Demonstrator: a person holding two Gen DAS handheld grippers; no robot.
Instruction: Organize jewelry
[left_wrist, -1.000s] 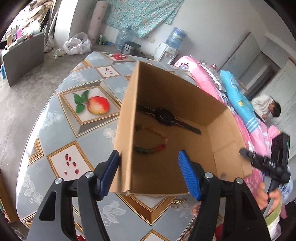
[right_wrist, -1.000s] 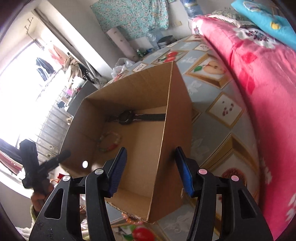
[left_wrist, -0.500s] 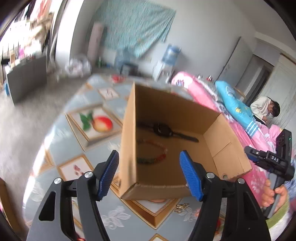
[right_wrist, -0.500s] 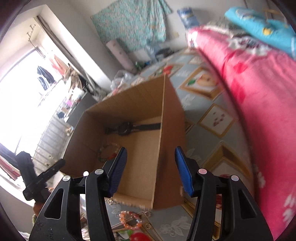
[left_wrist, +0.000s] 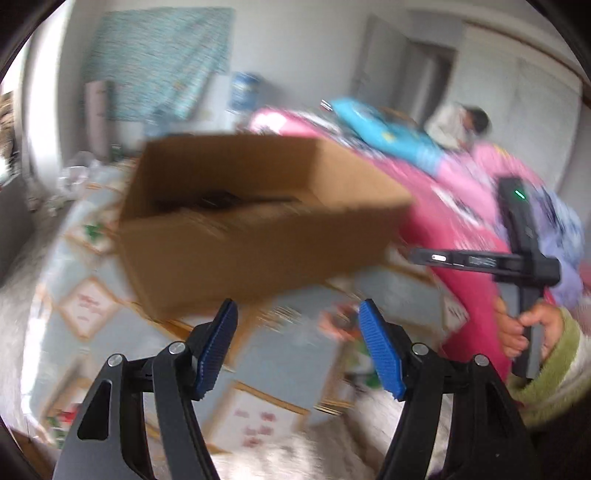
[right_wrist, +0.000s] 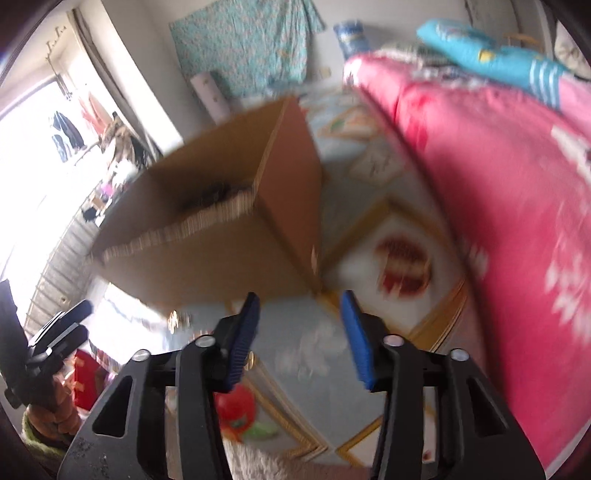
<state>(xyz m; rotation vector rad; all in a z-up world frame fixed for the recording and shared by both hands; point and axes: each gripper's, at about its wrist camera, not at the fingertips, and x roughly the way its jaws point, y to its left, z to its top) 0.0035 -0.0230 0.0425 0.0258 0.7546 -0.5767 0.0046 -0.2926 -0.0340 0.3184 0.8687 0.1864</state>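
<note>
My left claw (left_wrist: 297, 347) hangs released and my right claw (right_wrist: 297, 332) is closing on nothing, both over the counter (right_wrist: 303, 343) near the cardboard box (left_wrist: 236, 236) so I can reach the blurred loose jewelry (left_wrist: 338, 325) beside it

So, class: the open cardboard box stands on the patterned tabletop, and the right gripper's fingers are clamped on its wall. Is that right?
Not quite. The cardboard box does stand open on the patterned tabletop, but the right gripper grips nothing: the right wrist view shows its closing blue fingers short of the box, with only tabletop between them.
</note>
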